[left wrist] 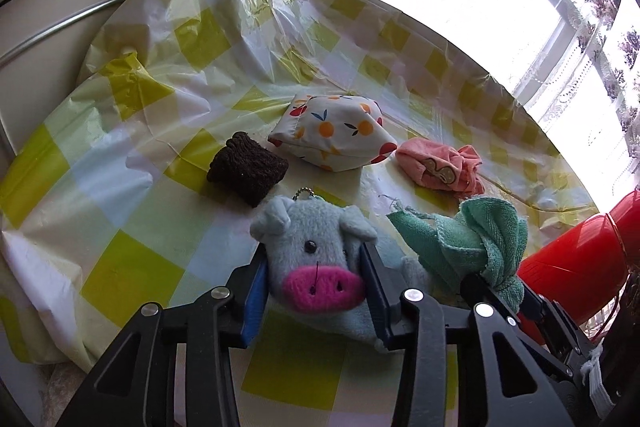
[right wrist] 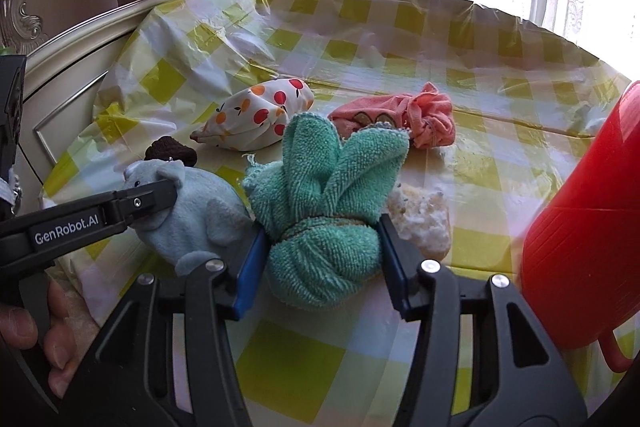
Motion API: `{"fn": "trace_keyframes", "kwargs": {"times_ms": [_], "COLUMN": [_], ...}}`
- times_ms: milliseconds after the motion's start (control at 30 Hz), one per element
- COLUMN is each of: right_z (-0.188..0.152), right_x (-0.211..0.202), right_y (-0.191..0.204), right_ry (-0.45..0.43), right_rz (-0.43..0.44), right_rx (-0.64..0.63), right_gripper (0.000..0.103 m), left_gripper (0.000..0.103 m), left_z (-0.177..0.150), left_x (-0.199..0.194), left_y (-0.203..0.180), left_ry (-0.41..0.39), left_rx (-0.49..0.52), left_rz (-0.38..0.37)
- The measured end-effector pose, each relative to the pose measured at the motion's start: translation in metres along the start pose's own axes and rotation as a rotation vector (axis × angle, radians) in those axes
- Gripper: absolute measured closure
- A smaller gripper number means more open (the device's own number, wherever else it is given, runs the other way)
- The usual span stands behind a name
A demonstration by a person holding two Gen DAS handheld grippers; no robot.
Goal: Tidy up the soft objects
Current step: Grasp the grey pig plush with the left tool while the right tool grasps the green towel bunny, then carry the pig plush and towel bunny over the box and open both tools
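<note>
Blue plush pig point(left wrist: 316, 263) snout toward camera, clamped in left tool point(left wrist: 312, 267)

One legible marking is present: the brand "GenRobot.AI", printed in white letters on the black side arm of the left tongs point(right wrist: 150, 201), as seen from the right wrist view. The lettering runs along the arm, just left of the blue plush pig point(right wrist: 192, 215) that this arm reaches. No other text, number or sign can be read.
</note>
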State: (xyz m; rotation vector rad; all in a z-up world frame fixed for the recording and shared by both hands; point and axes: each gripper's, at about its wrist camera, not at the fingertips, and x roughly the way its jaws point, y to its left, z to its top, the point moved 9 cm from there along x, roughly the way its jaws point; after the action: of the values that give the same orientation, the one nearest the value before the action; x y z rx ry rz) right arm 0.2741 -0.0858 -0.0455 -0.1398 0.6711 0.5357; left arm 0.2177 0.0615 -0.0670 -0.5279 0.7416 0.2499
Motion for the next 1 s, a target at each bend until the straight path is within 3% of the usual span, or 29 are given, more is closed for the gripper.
{"fn": "trace_keyframes", "kwargs": {"times_ms": [267,733,1000], "right_z": [-0.01,-0.037,-0.059], "right_x": [-0.036,-0.103,-0.152], "right_y": [-0.011,-0.032,-0.069], "right_ry": [-0.039,-0.081,-0.111], "right_rz": [0.017,0.016,-0.016], "right_rx": [0.043,0.122,0.228], "right_gripper": [0.047,0.047,0.047], "left_gripper": [0.059,0.059,0.059], "left_z": [-0.012,-0.052,-0.079], "left_x": [-0.041,-0.073,-0.079], "left_y": [-0.014,-0.053,-0.097], "left_ry": [-0.066,-0.023,0.022], "left_rx": [0.027,0.115,0.167], "left_rz": [-0.062,-0.115,-0.2]}}
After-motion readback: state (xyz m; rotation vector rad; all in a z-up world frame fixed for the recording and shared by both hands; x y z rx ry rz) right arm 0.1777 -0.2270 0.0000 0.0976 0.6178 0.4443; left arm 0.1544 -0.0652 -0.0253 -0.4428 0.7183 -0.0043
